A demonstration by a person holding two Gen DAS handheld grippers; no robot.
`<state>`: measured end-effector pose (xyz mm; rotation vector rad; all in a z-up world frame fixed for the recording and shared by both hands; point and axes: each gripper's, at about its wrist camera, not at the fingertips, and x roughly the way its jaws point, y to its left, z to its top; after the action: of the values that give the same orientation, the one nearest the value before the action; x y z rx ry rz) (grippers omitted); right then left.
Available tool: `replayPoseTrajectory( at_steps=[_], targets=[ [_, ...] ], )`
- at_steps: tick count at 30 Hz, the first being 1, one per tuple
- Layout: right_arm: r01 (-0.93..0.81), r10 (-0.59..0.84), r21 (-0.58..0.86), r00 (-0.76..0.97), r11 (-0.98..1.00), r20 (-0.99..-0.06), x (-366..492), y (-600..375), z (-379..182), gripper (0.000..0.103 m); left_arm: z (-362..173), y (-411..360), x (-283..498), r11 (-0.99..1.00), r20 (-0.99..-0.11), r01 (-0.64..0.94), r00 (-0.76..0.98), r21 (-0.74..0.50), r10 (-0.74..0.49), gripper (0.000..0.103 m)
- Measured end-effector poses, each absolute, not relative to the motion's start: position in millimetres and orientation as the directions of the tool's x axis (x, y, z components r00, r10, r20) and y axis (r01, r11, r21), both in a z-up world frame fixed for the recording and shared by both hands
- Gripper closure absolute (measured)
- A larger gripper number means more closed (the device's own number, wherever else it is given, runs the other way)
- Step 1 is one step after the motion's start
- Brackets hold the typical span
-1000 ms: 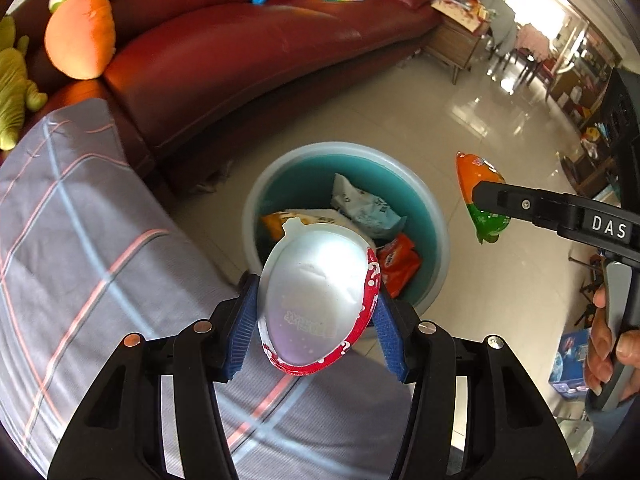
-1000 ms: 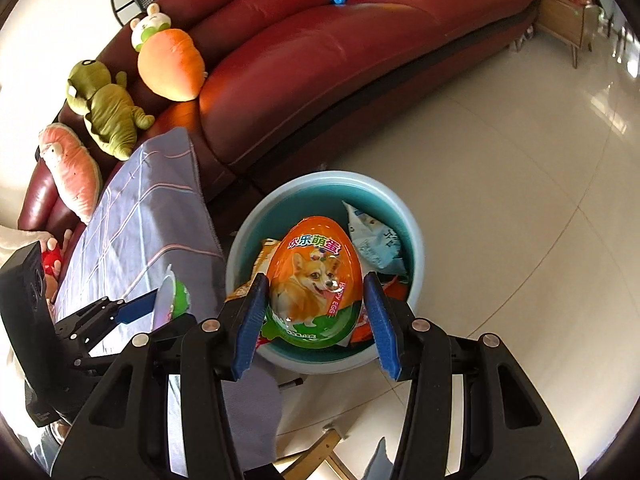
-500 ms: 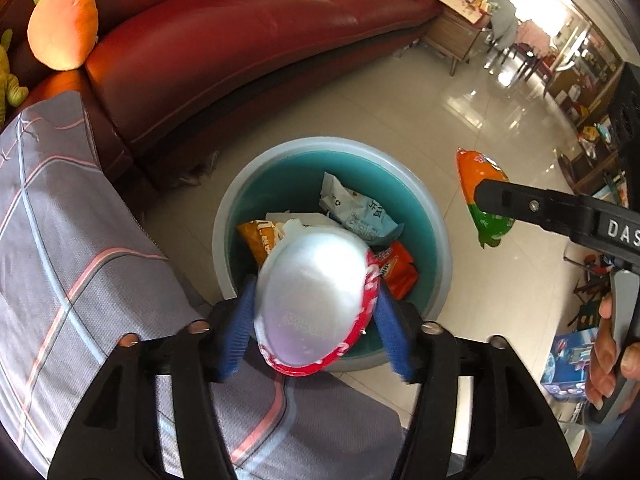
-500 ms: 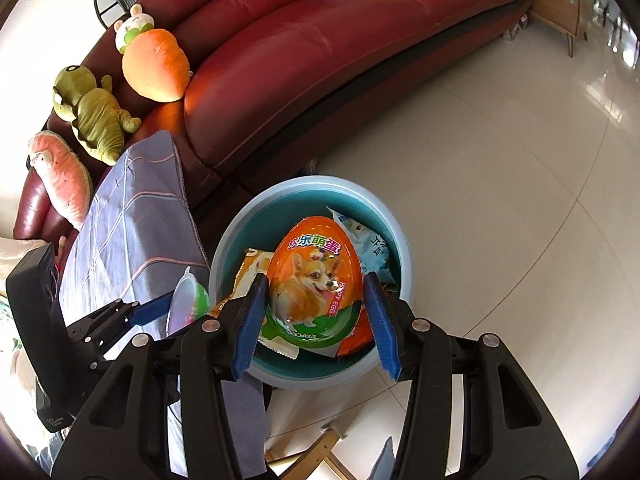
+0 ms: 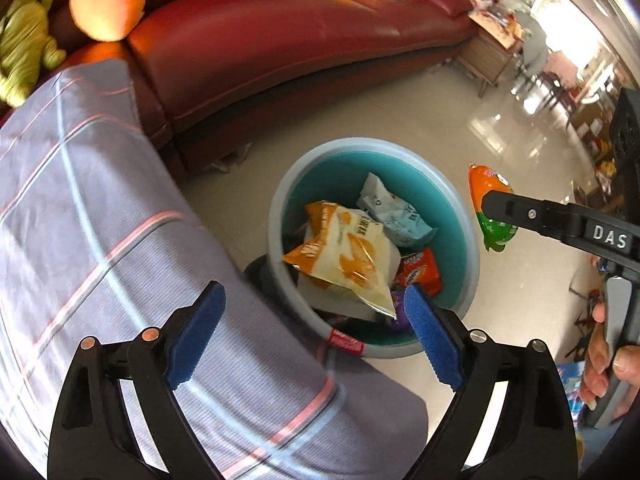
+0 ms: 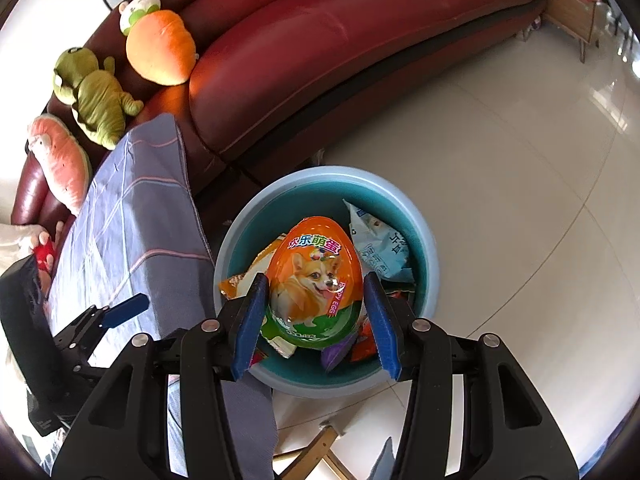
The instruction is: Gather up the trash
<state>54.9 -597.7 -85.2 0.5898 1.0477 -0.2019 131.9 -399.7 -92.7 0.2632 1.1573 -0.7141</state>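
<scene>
A teal round bin [image 5: 460, 216] stands on the tiled floor and holds several snack wrappers, among them an orange and white bag [image 5: 344, 252]. My left gripper [image 5: 316, 332] is open and empty, just above the bin's near rim. A small red-edged piece [image 5: 346, 340] lies at that rim. My right gripper [image 6: 314, 312] is shut on an orange egg-shaped package with a corgi picture [image 6: 316, 280], held over the bin [image 6: 428, 248]. The package also shows in the left wrist view [image 5: 490, 204], to the right of the bin.
A red leather sofa [image 5: 280, 40] curves behind the bin, with plush toys [image 6: 160, 48] at its left end. A grey striped cloth [image 5: 100, 220] covers the surface left of the bin. A wooden side table [image 5: 492, 56] stands at the sofa's far end.
My left gripper has opened and let go of the white egg-shaped package, which is gone from between its fingers. My right gripper has kept its hold and edged over the bin.
</scene>
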Motion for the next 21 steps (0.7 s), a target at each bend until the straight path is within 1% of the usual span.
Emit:
replayPoseTrajectory(
  at_steps=[4, 5, 6, 7, 9, 11, 13, 14, 16, 19, 21],
  targets=[
    [0.408, 0.111, 0.340, 0.490, 0.847, -0.864, 61, -587, -84, 0.054, -93, -386, 131, 0.780, -0.900, 0.604, 0.232, -0.164, -0.369, 0.012],
    [0.400, 0.108, 0.333, 0.489, 0.854, -0.866, 63, -585, -83, 0.048, -93, -384, 130, 0.781, -0.900, 0.603, 0.233, -0.164, -0.369, 0.012],
    [0.394, 0.105, 0.327, 0.489, 0.859, -0.866, 64, -582, -82, 0.036, -93, -381, 129, 0.782, -0.900, 0.603, 0.236, -0.161, -0.367, 0.012],
    [0.388, 0.102, 0.321, 0.489, 0.864, -0.866, 65, -579, -80, 0.032, -93, -380, 128, 0.782, -0.900, 0.603, 0.239, -0.157, -0.365, 0.012],
    [0.383, 0.098, 0.315, 0.491, 0.868, -0.866, 65, -574, -78, 0.029, -91, -376, 126, 0.785, -0.898, 0.601, 0.247, -0.153, -0.364, 0.012],
    [0.387, 0.097, 0.313, 0.486, 0.867, -0.869, 64, -572, -76, 0.023, -89, -372, 124, 0.785, -0.895, 0.598, 0.247, -0.160, -0.371, 0.012],
    [0.394, 0.089, 0.306, 0.482, 0.867, -0.872, 61, -569, -75, 0.019, -85, -367, 122, 0.784, -0.892, 0.599, 0.249, -0.165, -0.377, 0.012],
    [0.394, 0.085, 0.300, 0.479, 0.869, -0.874, 60, -567, -74, 0.014, -84, -365, 121, 0.785, -0.892, 0.598, 0.253, -0.161, -0.375, 0.011],
    [0.396, 0.073, 0.286, 0.473, 0.872, -0.878, 56, -563, -73, 0.012, -82, -360, 119, 0.792, -0.892, 0.592, 0.262, -0.152, -0.367, 0.005],
    [0.394, 0.068, 0.281, 0.476, 0.875, -0.877, 49, -557, -69, 0.010, -76, -350, 114, 0.802, -0.888, 0.579, 0.281, -0.145, -0.363, 0.004],
    [0.388, 0.051, 0.261, 0.473, 0.884, -0.879, 44, -551, -65, 0.007, -73, -344, 111, 0.808, -0.890, 0.570, 0.282, -0.145, -0.359, 0.004]
  ],
)
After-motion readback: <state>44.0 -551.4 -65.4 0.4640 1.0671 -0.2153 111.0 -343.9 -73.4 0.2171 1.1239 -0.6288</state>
